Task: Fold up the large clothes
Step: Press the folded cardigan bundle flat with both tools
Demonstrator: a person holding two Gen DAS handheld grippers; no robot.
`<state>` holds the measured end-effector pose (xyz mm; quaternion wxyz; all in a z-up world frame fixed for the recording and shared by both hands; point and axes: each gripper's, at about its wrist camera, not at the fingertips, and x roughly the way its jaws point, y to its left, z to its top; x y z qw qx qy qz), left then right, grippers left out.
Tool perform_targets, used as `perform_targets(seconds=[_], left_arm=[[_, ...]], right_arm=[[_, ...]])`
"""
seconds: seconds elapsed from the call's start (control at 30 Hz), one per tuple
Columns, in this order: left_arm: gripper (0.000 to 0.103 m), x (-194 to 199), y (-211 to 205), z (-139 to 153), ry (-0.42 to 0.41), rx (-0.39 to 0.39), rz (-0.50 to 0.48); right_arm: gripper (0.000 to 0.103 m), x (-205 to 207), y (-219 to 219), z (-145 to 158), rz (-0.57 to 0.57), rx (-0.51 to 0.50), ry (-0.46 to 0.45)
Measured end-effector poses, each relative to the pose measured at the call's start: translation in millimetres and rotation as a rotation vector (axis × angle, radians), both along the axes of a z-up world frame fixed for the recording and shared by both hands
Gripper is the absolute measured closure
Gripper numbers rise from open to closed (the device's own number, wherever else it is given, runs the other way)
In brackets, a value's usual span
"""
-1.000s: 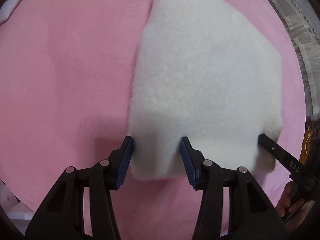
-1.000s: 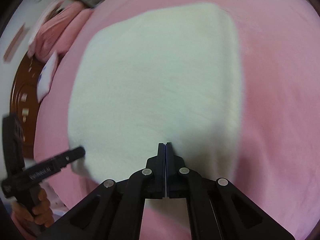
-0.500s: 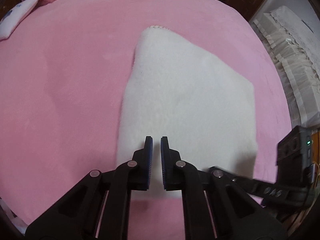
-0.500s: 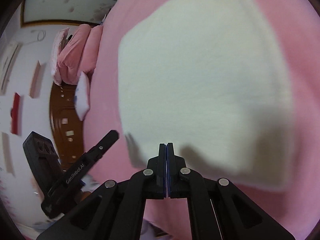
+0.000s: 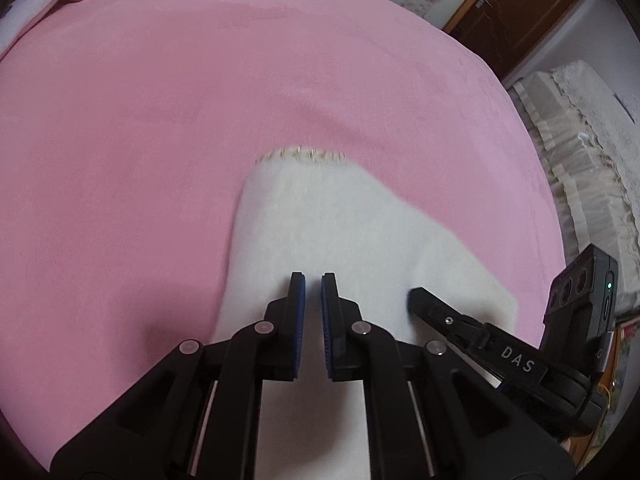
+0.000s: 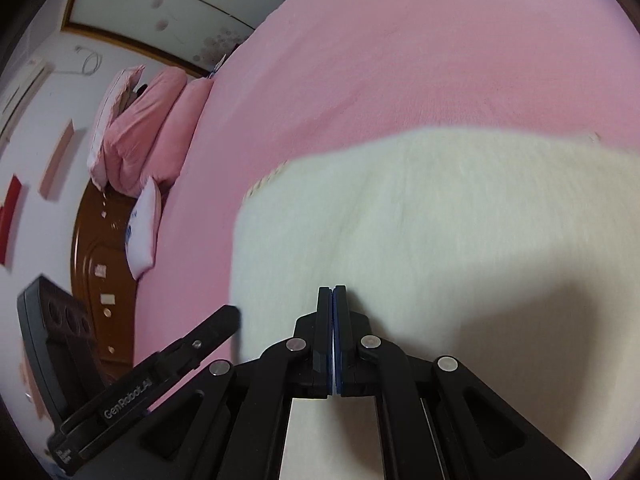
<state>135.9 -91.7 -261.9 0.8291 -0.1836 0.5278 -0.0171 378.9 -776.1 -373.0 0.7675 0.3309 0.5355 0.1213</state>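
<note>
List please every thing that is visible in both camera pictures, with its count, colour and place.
fleece garment: one, white, on the bed cover, near edge at both grippers.
bed cover: one, pink, under the garment.
pillows: several, pink, stacked at the bed's far end.
small cushion: one, white with blue marks, beside the pillows.
wooden door: one, brown, behind the bed.
lace-covered furniture: one, whitish, beside the bed.
left gripper: one, black, blue pads, jaws nearly closed on the garment's edge.
right gripper: one, black, jaws shut on the garment.
</note>
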Motion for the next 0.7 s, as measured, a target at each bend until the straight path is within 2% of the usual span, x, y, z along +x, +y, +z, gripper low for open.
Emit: perform_targets(seconds=[0.07, 0.1, 0.2, 0.23, 0.3, 0.33, 0.43, 0.6, 0.7], left_arm=[[0.097, 13.0, -8.3, -7.9, 0.017, 0.017, -0.008], [0.097, 18.6, -14.1, -11.2, 0.022, 0.053, -0.034], [0.097, 23.4, -40.6, -19.4, 0.015, 0.248, -0.16], [0.097, 25.3, -44.7, -20.1, 0.009, 0.281, -0.184], [0.097, 23.3, -43.0, -19.7, 0.005, 0.267, -0.194], [0.097, 23.1, -37.9, -19.8, 0.01, 0.234, -0.183], [0.097, 25.7, -23.6, -21.7, 0.012, 0.154, -0.15], [0.097, 10.6, -22.5, -18.5, -0.004, 0.185, -0.171], [0.097, -8.5, -14.5, -13.8, 0.017, 0.132, -0.158]], right_arm=[[0.103, 31.7, -24.9, 0.8, -0.014, -0.014, 0.008], [0.103, 32.1, -31.9, -0.1, -0.02, -0.035, 0.007], [0.103, 17.2, -72.9, 18.5, -0.029, -0.067, -0.002], [0.103, 9.0, -78.7, 20.9, -0.046, -0.08, -0.01], [0.103, -7.8, -101.8, 26.7, -0.125, -0.257, -0.006], [0.103, -7.0, -120.9, 19.9, -0.142, -0.274, -0.023], [0.103, -35.3, -133.2, 19.1, -0.19, -0.257, -0.019], [0.103, -60.3, -118.4, 30.2, -0.177, -0.34, 0.026], [0.103, -76.6, -115.9, 33.9, -0.176, -0.373, 0.064]])
